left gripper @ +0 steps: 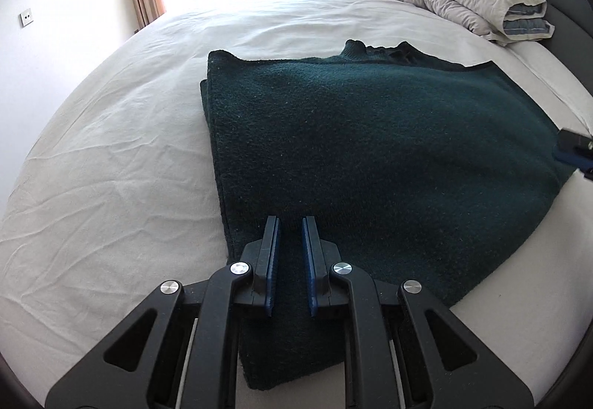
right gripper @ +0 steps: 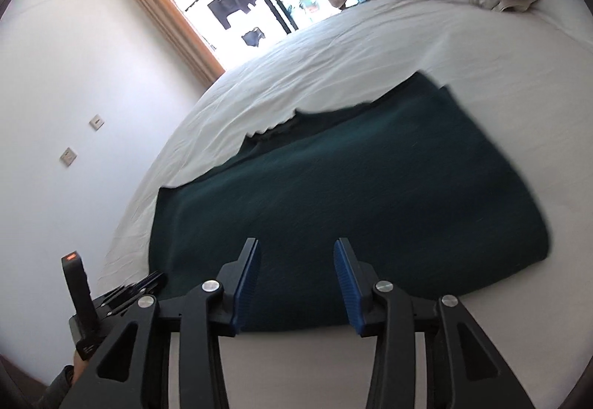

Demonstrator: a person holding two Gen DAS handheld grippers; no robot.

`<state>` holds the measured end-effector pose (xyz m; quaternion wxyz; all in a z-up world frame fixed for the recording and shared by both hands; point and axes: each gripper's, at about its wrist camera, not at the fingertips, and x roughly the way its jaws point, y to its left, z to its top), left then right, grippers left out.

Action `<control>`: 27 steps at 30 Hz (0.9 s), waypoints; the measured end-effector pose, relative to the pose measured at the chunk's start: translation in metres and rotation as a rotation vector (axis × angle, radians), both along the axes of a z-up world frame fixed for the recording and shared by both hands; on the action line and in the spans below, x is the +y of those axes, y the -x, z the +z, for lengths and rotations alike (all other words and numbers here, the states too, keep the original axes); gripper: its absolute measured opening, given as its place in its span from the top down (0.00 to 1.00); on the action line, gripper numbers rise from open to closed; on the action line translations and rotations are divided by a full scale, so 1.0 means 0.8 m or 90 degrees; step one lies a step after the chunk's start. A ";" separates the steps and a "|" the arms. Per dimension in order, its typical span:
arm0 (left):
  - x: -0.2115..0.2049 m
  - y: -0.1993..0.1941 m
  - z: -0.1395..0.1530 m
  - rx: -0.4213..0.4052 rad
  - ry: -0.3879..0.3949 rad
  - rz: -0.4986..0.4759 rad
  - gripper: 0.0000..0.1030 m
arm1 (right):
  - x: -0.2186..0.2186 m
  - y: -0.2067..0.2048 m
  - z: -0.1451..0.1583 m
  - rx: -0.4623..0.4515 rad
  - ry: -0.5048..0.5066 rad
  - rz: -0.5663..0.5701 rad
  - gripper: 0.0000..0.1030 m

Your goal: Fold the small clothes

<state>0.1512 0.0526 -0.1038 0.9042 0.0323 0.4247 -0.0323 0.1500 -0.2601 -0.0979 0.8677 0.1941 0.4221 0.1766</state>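
A dark green knitted sweater [left gripper: 370, 149] lies folded flat on the white-sheeted bed [left gripper: 111, 149]. The left tongs [left gripper: 291, 223] pinch its near hem between nearly closed pads; the right tongs [right gripper: 296, 249] hover half-open above it, holding nothing.

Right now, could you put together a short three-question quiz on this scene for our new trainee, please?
1. True or false: the dark green sweater lies on the floor.
2. Which tool stands wider open? A) left tool B) right tool
3. Fill in: the rolled duvet sits near the bed's ____, under two cushions.

Key: 1. False, it lies on the white sheet. 2. B; nothing lies between its fingers, while the left tool's fingers stand almost together over the sweater's edge. 3. Headboard.
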 end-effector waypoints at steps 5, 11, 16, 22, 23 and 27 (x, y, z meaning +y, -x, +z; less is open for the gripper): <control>0.001 0.000 -0.001 0.000 0.002 0.000 0.88 | 0.034 -0.007 -0.035 0.036 -0.001 0.032 0.65; 0.002 0.000 0.000 -0.001 0.003 0.000 0.88 | -0.018 -0.007 -0.046 0.051 -0.022 -0.030 0.94; 0.003 0.000 -0.001 -0.002 0.004 0.000 0.88 | -0.097 -0.001 -0.058 0.056 -0.075 -0.141 1.00; 0.007 0.002 0.003 -0.007 0.016 0.004 0.88 | -0.140 0.006 -0.089 0.037 -0.191 -0.171 1.00; 0.009 0.004 0.007 -0.007 0.023 0.011 0.88 | -0.140 0.008 -0.092 0.025 -0.195 -0.169 1.00; -0.002 0.015 0.037 -0.039 0.041 0.031 0.88 | -0.140 0.011 -0.093 0.007 -0.194 -0.163 1.00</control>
